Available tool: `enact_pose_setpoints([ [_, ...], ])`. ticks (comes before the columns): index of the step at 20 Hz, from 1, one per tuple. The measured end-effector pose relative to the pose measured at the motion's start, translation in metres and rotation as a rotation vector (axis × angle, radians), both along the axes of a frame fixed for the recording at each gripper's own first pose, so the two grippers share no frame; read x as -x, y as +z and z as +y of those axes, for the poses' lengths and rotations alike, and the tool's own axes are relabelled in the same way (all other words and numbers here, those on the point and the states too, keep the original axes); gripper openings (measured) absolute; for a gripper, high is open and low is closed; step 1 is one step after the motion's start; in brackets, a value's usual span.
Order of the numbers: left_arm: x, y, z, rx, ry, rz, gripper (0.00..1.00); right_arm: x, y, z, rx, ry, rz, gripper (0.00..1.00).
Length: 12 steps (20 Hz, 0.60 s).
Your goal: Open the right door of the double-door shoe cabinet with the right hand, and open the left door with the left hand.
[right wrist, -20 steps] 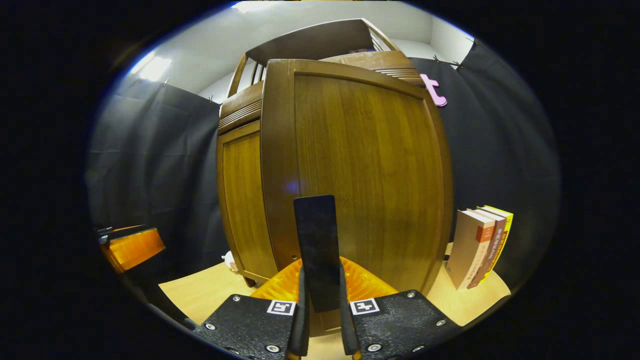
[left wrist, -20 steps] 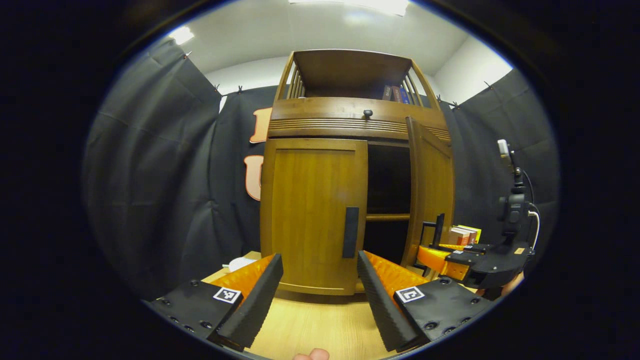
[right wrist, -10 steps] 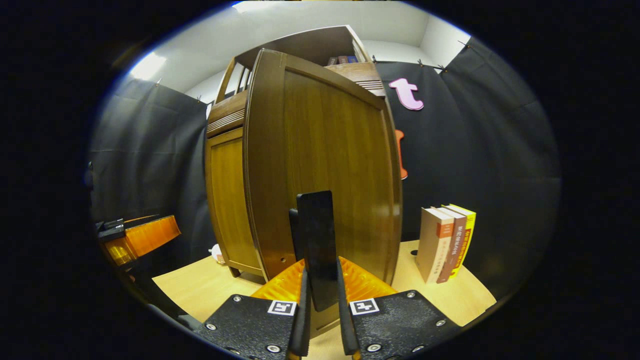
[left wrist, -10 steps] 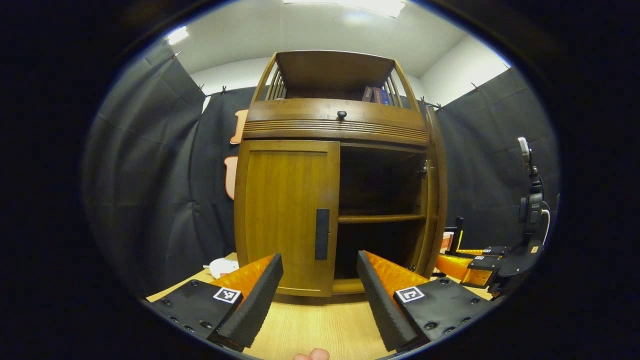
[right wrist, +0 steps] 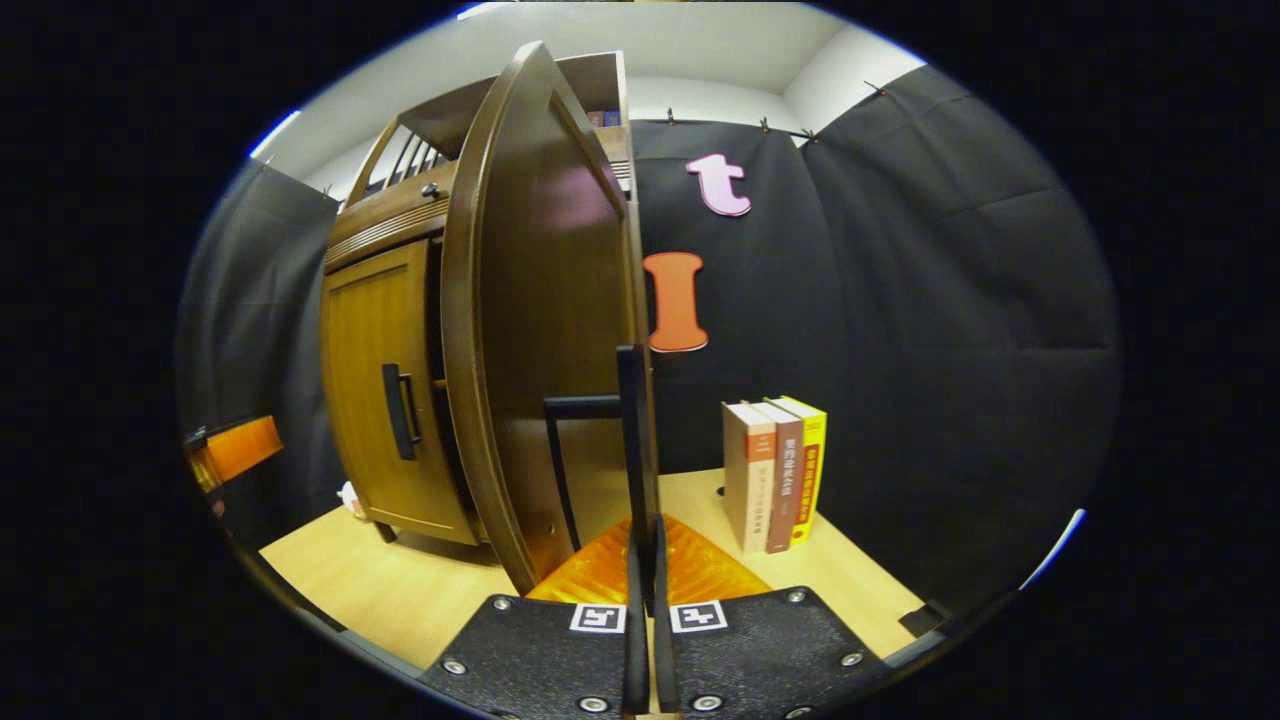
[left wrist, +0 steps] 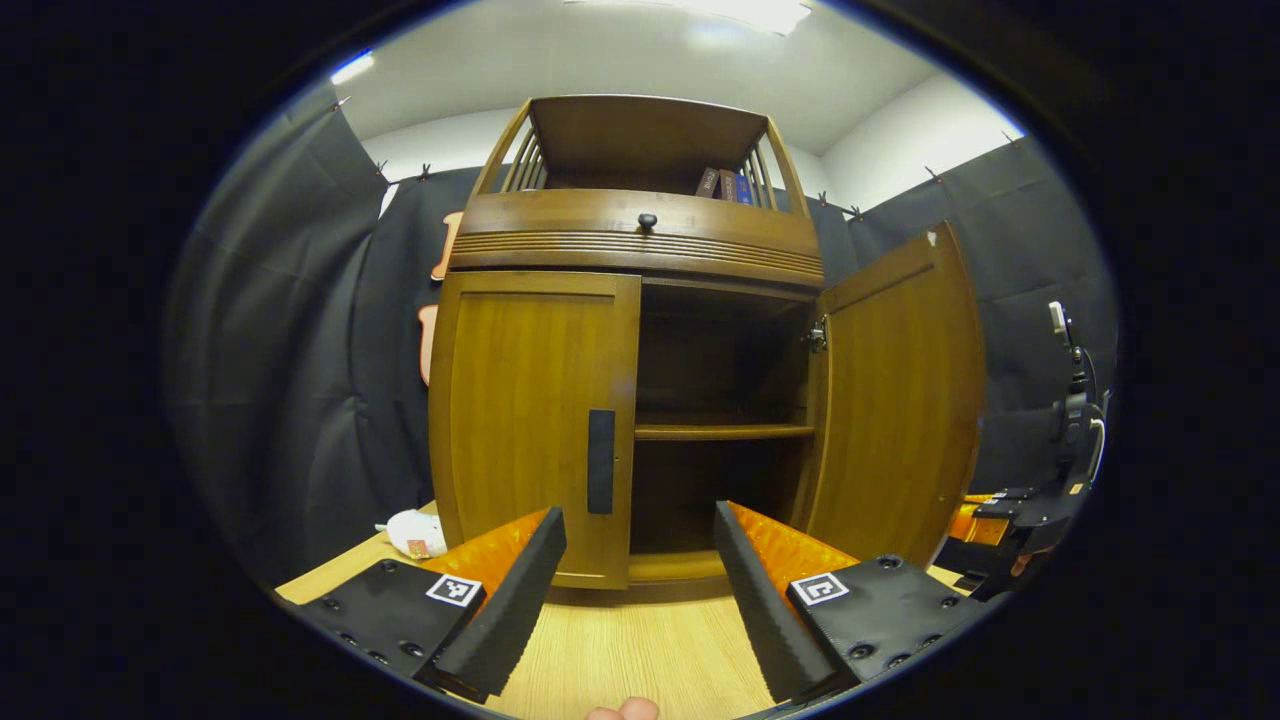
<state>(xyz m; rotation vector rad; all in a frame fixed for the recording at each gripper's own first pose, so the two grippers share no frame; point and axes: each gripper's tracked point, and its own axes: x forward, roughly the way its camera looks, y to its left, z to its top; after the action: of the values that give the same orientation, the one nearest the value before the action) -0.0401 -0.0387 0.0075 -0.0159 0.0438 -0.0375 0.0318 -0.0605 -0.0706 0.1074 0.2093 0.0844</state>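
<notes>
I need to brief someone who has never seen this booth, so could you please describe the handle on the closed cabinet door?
Find the tall brown wooden shoe cabinet on the light wooden tabletop. Its left door is closed; the flat black vertical bar handle sits low at that door's inner edge, beside the dark opening. Unlike the round black drawer knob above, it is long and rectangular.

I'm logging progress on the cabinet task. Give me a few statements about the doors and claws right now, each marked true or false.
1. The brown wooden cabinet's right door stands swung open. True.
2. The wooden left door is open too. False: it is shut, its black bar handle untouched.
3. The left claw is clamped on that handle. False: its jaws are spread, short of the door.
4. The right claw is shut on the right door's black handle. True.
5. Three upright books stand on the pale wooden tabletop. True.
</notes>
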Motion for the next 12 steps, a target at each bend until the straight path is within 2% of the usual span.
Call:
enact_pose_setpoints([
  [3, -0.003, -0.003, -0.006, 0.006, -0.010, 0.008, 0.96, 0.002, 0.001, -0.006, -0.003, 0.030, -0.005, 0.00],
  [4, -0.003, -0.003, -0.008, 0.015, -0.016, 0.007, 0.96, 0.000, 0.001, -0.008, -0.005, 0.042, -0.007, 0.05],
  [5, -0.004, -0.003, -0.010, 0.022, -0.020, 0.009, 0.96, 0.000, 0.001, -0.012, -0.006, 0.053, -0.013, 0.00],
  [8, -0.007, -0.004, -0.009, 0.020, -0.010, 0.017, 0.99, 0.000, 0.000, -0.024, -0.018, 0.099, -0.016, 0.00],
  [9, -0.007, -0.004, -0.008, 0.019, -0.007, 0.016, 0.94, -0.001, -0.001, -0.027, -0.020, 0.115, -0.016, 0.00],
  [11, -0.007, -0.005, -0.004, 0.015, 0.007, 0.010, 0.96, -0.003, -0.002, -0.033, -0.028, 0.140, -0.016, 0.00],
  [12, -0.007, -0.006, -0.001, 0.017, 0.017, 0.008, 0.94, -0.005, -0.002, -0.035, -0.027, 0.153, -0.017, 0.00],
])
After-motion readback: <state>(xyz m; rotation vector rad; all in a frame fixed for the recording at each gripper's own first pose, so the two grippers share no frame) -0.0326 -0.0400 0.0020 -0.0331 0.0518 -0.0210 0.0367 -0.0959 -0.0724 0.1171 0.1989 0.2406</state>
